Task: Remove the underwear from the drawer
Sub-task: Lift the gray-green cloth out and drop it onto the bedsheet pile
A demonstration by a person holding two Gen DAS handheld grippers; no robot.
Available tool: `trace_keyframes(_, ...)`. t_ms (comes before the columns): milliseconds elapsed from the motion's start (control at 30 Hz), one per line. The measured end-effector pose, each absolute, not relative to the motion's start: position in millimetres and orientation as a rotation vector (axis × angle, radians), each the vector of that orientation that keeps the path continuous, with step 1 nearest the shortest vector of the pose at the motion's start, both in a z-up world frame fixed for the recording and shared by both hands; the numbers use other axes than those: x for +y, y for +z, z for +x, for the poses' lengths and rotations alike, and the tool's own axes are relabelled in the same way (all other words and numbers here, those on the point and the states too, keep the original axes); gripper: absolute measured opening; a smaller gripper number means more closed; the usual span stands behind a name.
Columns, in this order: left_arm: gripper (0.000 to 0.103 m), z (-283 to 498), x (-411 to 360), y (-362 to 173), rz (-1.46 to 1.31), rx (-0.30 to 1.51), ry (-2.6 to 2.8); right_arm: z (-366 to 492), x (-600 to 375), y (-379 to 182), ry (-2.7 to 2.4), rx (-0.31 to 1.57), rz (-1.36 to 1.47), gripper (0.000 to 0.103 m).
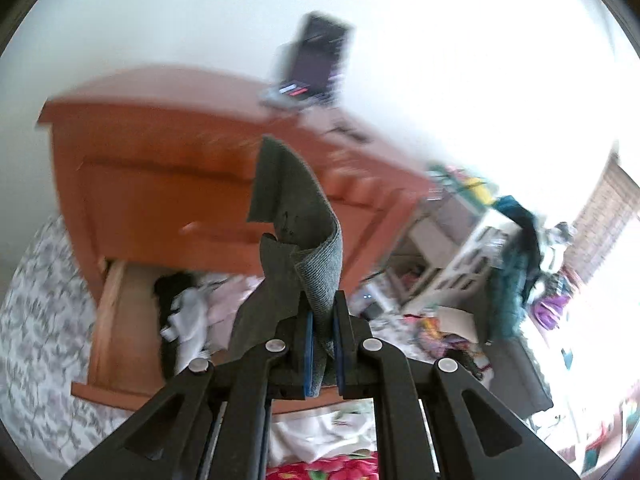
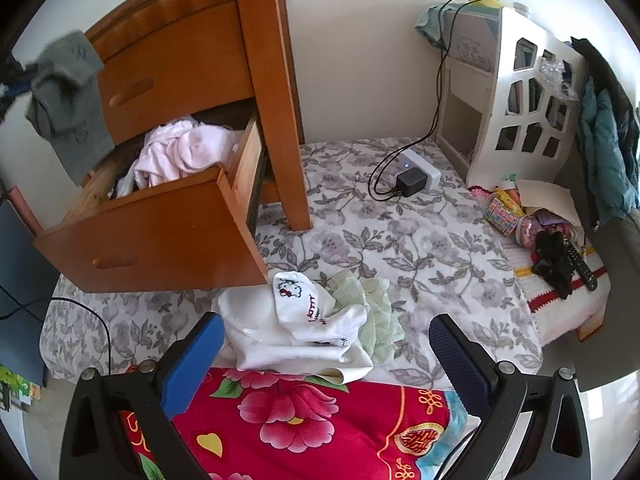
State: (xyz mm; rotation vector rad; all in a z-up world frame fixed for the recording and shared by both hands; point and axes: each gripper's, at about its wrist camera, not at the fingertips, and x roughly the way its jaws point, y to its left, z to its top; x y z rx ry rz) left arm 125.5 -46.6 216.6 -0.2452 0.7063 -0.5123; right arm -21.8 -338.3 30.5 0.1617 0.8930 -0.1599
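The grey underwear (image 1: 298, 216) hangs pinched between the pressed-together blue pads of your left gripper (image 1: 322, 344), lifted clear above the open drawer (image 2: 160, 232) of the wooden nightstand (image 2: 276, 92). It looks light and limp: the knit folds over itself, and from the right wrist view it dangles loose in front of the nightstand. You hold it by a bunched fold, which should be secure, though the free end will likely swing and could snag the drawer front if you drop low. Your left gripper points up and toward the nightstand; its view is blurred, so finer detail is unclear. Your right gripper (image 2: 324, 352) is spread wide and empty, low over the red floral blanket (image 2: 300, 420), facing the white clothes (image 2: 296, 328) already lying on the bedsheet (image 2: 400, 240). More pink and white garments (image 2: 184, 152) sit in the drawer.
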Motion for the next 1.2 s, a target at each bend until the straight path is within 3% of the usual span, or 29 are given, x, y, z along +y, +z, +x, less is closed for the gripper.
trace_keyframes(167,0.008,100.3,-83.9,244.4,-0.193,0.659,-0.639,-29.5,-346.6,42.1,-0.174,0.872,0.164,0.103)
trace_keyframes(400,0.009,86.1,-145.5,236.9,-0.124,0.701,-0.753,-38.1,-361.6,54.1,-0.211,0.848,0.177,0.103)
trace_keyframes(767,0.009,73.8,-219.3,140.9,0.01,0.897,-0.772,-39.9,-369.7,44.4,-0.192,0.898,0.171,0.103)
trace_keyframes(1200,0.009,87.9,-221.5,17.3,0.067,1.106,-0.628,-38.3,-382.4,23.1,-0.226,0.949,0.188,0.103)
